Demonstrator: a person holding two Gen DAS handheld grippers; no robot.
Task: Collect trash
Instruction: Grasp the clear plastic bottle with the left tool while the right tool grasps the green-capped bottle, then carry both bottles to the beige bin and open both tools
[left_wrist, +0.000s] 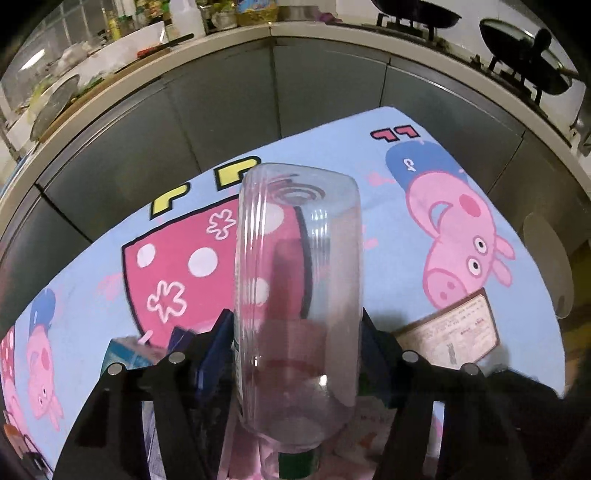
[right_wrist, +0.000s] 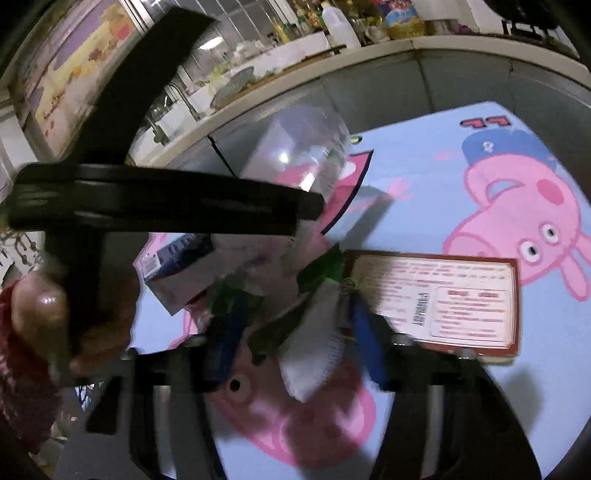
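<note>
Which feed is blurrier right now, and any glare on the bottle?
Right wrist view: heavy motion blur, wrapper in the right gripper smeared. Left wrist view: sharp, only small glints on the clear bottle; both show fisheye bending.

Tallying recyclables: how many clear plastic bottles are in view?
1: the clear plastic bottle sits between the left claw's fingers, above the cartoon tablecloth. Others may be hidden behind the claws.

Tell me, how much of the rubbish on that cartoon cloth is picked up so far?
No bin shows, so nothing looks finished. In hand: the left gripper has a clear plastic bottle between its fingers, and the right gripper has a crumpled white and green wrapper between its fingers. Left on the cloth: a small carton and a printed card.
</note>
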